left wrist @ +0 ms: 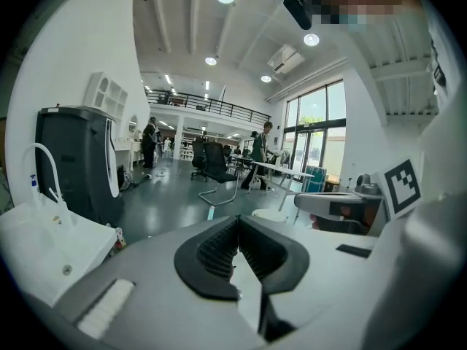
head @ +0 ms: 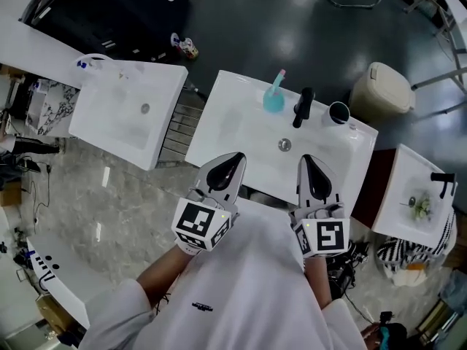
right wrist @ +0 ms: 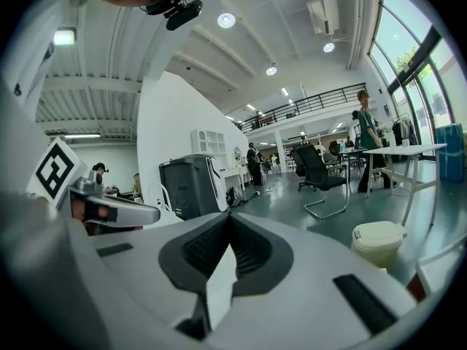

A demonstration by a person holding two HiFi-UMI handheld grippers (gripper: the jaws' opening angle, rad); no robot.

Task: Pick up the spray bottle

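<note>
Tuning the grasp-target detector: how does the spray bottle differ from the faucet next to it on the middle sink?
The spray bottle is teal with a pink top; the faucet is all black. The spray bottle has a round body; the faucet is a slim bar. Both stand at the sink's far rim.

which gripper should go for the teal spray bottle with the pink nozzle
Left, probably. The left gripper has a clear line to the teal spray bottle; the black faucet stands close to the path of the right gripper. Both are shut and empty.
</note>
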